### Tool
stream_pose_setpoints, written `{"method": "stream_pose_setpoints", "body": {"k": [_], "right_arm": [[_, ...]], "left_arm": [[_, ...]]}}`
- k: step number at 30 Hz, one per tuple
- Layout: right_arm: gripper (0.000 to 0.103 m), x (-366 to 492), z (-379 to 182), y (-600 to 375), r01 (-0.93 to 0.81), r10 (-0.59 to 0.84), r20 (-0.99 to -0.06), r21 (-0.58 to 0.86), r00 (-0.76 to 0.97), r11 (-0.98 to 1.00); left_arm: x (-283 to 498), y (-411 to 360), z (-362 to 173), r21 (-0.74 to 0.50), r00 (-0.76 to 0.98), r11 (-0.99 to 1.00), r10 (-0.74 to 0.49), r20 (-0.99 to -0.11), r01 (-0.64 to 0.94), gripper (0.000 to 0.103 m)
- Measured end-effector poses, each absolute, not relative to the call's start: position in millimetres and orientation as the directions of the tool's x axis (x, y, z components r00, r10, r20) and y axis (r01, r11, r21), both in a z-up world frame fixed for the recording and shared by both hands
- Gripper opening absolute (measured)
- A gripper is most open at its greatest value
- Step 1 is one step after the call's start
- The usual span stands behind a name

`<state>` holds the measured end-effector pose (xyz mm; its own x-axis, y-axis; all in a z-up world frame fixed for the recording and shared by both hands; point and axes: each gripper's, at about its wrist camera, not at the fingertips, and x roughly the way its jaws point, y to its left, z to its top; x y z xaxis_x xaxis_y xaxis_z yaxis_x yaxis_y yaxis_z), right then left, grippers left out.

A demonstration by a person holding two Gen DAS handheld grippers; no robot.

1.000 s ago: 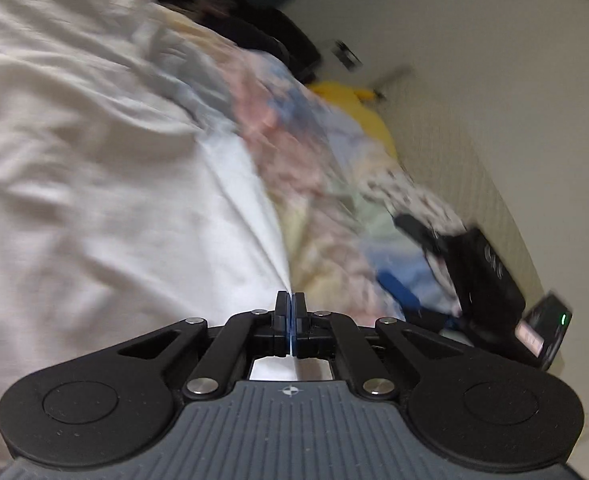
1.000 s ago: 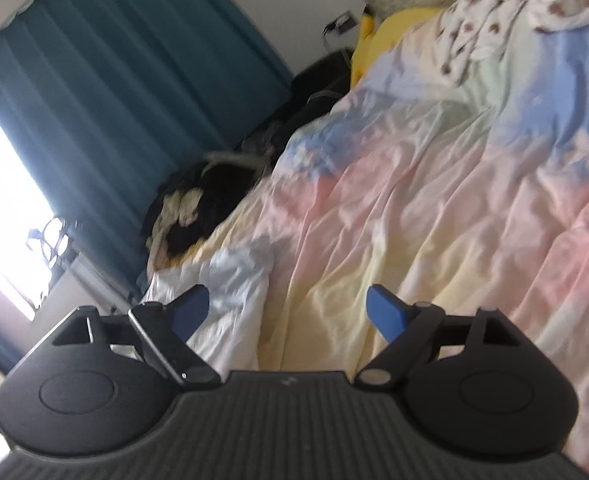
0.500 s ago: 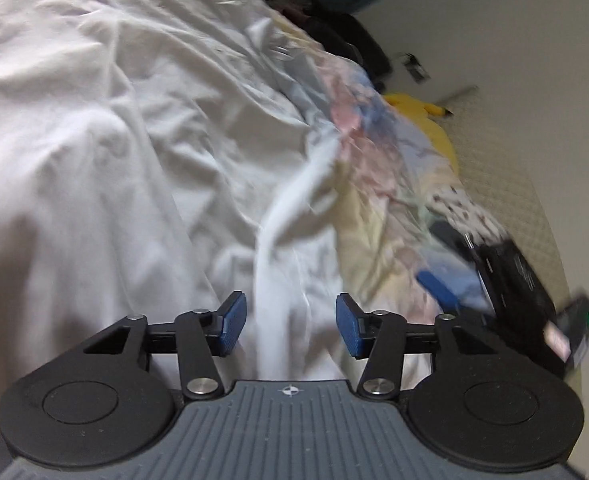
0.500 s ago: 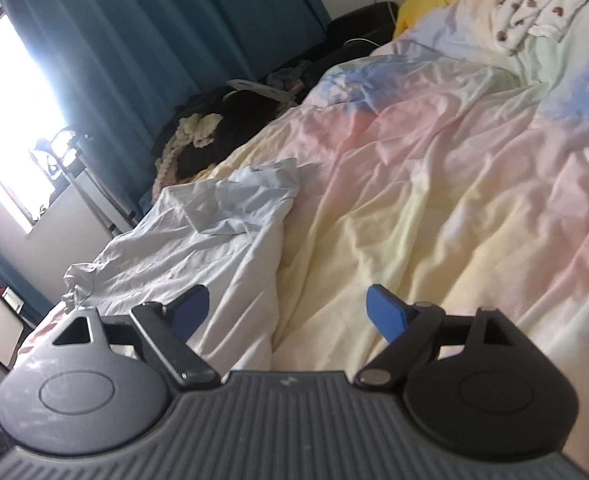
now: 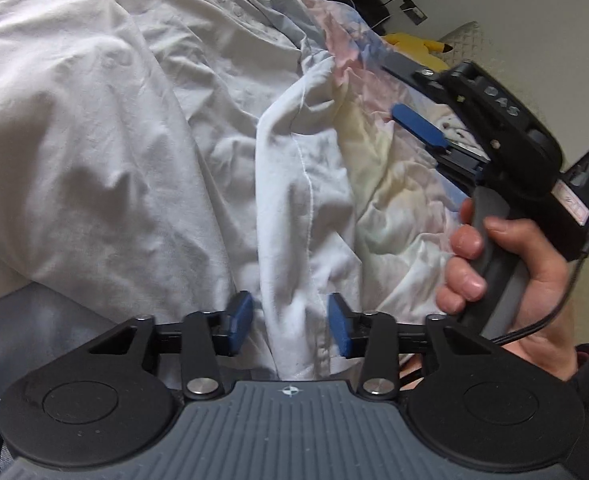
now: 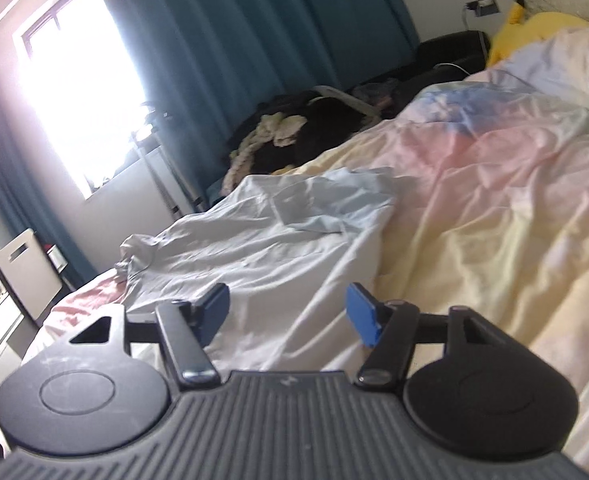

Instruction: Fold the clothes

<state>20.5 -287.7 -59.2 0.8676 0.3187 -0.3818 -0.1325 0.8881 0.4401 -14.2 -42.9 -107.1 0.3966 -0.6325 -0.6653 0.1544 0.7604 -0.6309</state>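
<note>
Pastel bedding (image 5: 394,200) is carrying a white shirt (image 5: 134,140). Left gripper (image 5: 290,322) is standing open, a shirt fold between its pads, untouched. Right gripper (image 6: 286,314) is hovering wide over the shirt (image 6: 254,248), near curtains (image 6: 234,40).

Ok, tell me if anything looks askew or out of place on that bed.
The white shirt lies rumpled, not flat: its collar end is bunched, and a raised ridge of fabric runs up between the open fingers of the left gripper. The right gripper is open too. Nothing looks spilled or damaged.
</note>
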Motion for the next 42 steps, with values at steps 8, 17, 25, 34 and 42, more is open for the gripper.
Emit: {"method": "stream_pose_setpoints", "body": {"k": [8,17,25,34,42], "right_arm": [[0.042,21,-58,-280,-0.172,0.356,-0.368,0.447,0.859,0.878],[0.042,19,-59,-269,-0.147,0.308,-0.425,0.37,0.851,0.917],[0.042,25,-73,-251,-0.159,0.264,-0.494,0.243,0.828,0.957],[0.042,40,-100,-234,-0.167,0.222,-0.623,0.146,0.75,0.975],[0.044,23,-72,-234,-0.139,0.197,-0.48,0.155,0.855,0.978]], "left_arm": [[-23,-42,-107,-0.659,0.373,0.734,-0.665,-0.647,0.165,0.033],[-32,-46,-107,-0.658,0.363,0.729,-0.675,-0.642,0.191,0.026],[-51,-21,-87,-0.675,0.407,0.699,-0.702,-0.585,0.236,0.001],[-67,-5,-87,-0.609,0.427,0.766,-0.631,-0.648,0.206,0.001],[-67,2,-75,-0.561,0.439,0.805,-0.583,-0.684,0.194,0.057]]}}
